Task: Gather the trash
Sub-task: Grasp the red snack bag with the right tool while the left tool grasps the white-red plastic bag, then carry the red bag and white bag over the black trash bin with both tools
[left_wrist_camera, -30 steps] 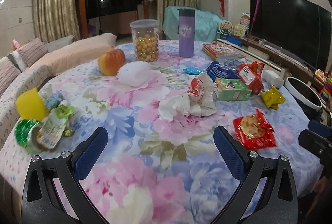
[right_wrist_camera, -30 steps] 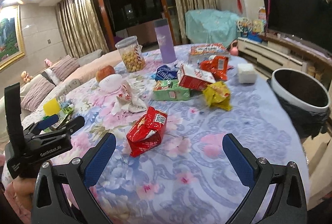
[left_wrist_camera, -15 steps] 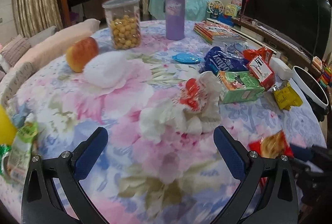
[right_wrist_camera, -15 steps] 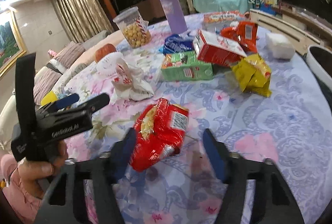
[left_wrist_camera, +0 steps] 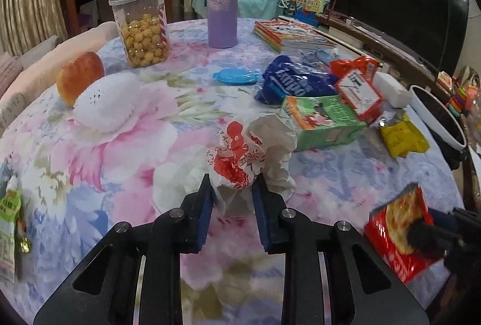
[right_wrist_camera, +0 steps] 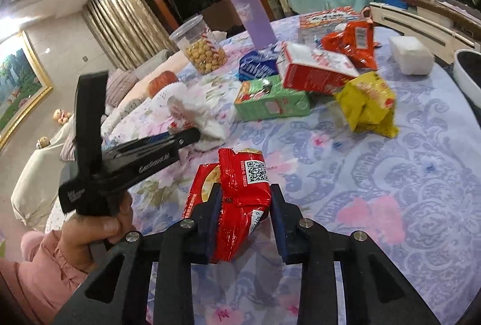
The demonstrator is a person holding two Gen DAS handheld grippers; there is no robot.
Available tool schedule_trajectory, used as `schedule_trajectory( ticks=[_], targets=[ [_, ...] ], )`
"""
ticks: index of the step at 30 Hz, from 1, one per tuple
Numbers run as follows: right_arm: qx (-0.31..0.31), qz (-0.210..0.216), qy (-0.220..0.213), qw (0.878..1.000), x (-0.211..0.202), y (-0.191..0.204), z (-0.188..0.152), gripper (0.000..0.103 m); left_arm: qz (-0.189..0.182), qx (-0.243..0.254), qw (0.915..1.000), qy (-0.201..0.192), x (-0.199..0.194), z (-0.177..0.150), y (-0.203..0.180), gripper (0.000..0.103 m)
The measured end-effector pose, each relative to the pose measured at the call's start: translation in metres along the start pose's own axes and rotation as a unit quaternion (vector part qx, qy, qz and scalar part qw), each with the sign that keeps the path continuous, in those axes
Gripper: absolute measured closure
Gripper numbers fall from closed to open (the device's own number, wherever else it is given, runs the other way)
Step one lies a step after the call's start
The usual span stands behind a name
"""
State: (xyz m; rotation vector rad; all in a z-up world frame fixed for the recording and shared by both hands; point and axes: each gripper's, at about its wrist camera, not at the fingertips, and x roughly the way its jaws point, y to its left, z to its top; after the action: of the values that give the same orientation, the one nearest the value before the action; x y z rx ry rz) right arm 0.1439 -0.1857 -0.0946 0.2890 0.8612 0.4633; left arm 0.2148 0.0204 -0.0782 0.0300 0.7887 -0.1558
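My left gripper (left_wrist_camera: pixel 233 188) is shut on a crumpled white and red paper wrapper (left_wrist_camera: pixel 240 156) that lies on the floral tablecloth (left_wrist_camera: pixel 120 144). My right gripper (right_wrist_camera: pixel 245 198) is shut on a red snack packet (right_wrist_camera: pixel 237 195) near the table's front. That packet also shows at the right of the left wrist view (left_wrist_camera: pixel 396 228), with the right gripper's fingers on it. The left gripper shows in the right wrist view (right_wrist_camera: pixel 186 137), at the white wrapper (right_wrist_camera: pixel 207 123). More wrappers lie beyond: a yellow packet (right_wrist_camera: pixel 369 105), a green carton (right_wrist_camera: pixel 270 102), a red and white box (right_wrist_camera: pixel 315 72), a blue bag (left_wrist_camera: pixel 294 81).
A dark bin with a white rim (left_wrist_camera: pixel 439 120) stands off the table's right side. A snack jar (left_wrist_camera: pixel 141 27), purple flask (left_wrist_camera: pixel 221 3), apple (left_wrist_camera: pixel 79 77), white pouch (left_wrist_camera: pixel 106 102), books (left_wrist_camera: pixel 288 35) and a tissue pack (right_wrist_camera: pixel 410 54) stand on the table. Green packets (left_wrist_camera: pixel 9 222) lie left.
Both grippers moved forward and closed: the left onto the crumpled paper wrapper, the right onto the red snack packet. Both were open a second ago.
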Motion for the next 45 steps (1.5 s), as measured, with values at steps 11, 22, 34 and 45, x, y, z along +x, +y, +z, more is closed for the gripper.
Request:
schedule_trajectory(
  ticks=[11,22,34,45],
  targets=[
    [0.017,-0.027,-0.035,0.999,-0.035,-0.027,0.000,0.072,-0.051,0.020,0.9985,-0.006,-0.034,-0.013,-0.051,0.079],
    [0.049,-0.071,-0.079,0.993,-0.083,-0.072,-0.001,0.072,-0.099,0.066,0.9929,-0.009,-0.050,-0.012,-0.117,0.079],
    [0.087,-0.119,-0.112,0.983,-0.124,-0.127,0.001,0.072,-0.159,0.118,0.9801,-0.008,-0.046,0.003,-0.195,0.079],
    [0.114,-0.161,-0.144,0.970,-0.158,-0.172,0.015,0.072,-0.184,0.136,0.9736,-0.005,-0.032,0.029,-0.242,0.079]
  ],
)
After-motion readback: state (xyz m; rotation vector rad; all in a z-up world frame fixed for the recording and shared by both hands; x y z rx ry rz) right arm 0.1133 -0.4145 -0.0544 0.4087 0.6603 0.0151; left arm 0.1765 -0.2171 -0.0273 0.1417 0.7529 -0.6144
